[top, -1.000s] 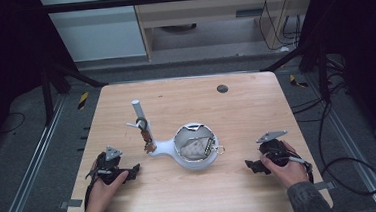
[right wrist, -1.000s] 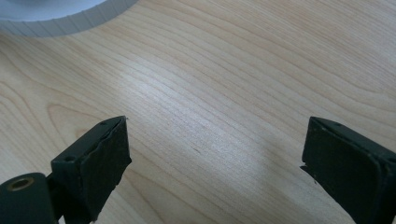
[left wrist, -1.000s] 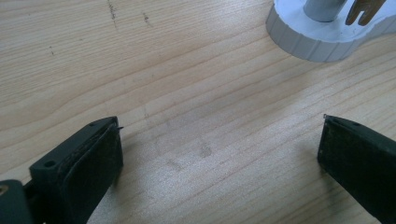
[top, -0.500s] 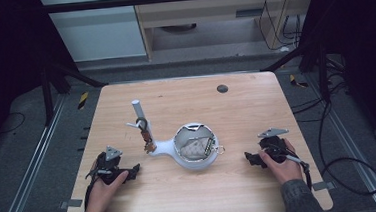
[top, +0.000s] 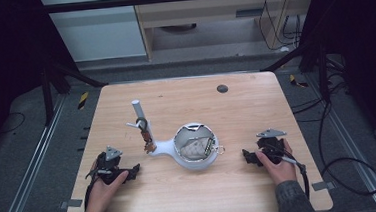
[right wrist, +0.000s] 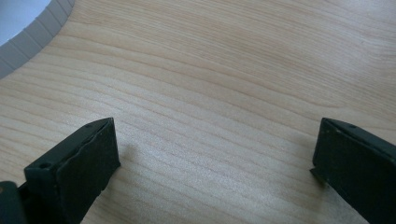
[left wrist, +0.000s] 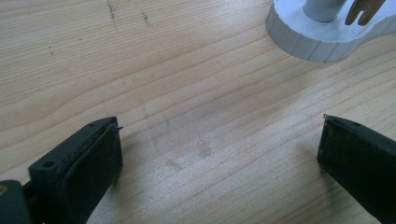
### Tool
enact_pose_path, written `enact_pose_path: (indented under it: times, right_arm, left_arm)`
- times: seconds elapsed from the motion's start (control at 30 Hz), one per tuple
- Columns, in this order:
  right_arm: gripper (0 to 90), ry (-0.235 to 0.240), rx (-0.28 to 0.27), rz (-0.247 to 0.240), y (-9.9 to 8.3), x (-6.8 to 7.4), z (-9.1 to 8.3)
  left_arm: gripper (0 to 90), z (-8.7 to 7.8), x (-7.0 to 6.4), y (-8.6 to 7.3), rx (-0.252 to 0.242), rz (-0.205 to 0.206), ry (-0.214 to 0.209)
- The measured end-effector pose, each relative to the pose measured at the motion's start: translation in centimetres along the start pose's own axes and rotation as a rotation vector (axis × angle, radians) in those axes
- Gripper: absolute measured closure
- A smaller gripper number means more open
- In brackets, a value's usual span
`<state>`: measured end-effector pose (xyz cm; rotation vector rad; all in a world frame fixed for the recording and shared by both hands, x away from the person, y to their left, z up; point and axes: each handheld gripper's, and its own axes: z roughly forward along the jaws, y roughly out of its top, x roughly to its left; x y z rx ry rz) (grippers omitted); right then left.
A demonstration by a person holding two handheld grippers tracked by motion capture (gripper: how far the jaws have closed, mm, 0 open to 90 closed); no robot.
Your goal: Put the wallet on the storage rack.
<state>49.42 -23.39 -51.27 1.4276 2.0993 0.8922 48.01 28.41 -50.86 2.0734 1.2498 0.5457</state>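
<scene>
Pale wooden table carries a white stand at its middle, with an upright post and a dish holding small items I can't identify. My left gripper and right gripper rest either side, jaws wide, holding nothing. I judge the work hasn't begun; everything remains.

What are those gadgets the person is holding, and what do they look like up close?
Each hand holds a black gripper: the left gripper and the right gripper. Each carries a grey three-cornered plate on top, trails a black cable, and ends in two flat, black padded fingers. The person wears dark grey sleeves.
</scene>
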Motion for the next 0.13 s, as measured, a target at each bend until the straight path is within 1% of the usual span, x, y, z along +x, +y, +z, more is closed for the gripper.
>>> enact_pose_path:
  times: [0.13]
  right_arm:
    - [0.5, -0.003, 0.001, 0.004, -0.13, 0.08, -0.14]
  left_arm:
    - [0.0, -0.01, 0.02, 0.01, 0.002, 0.001, -0.001]
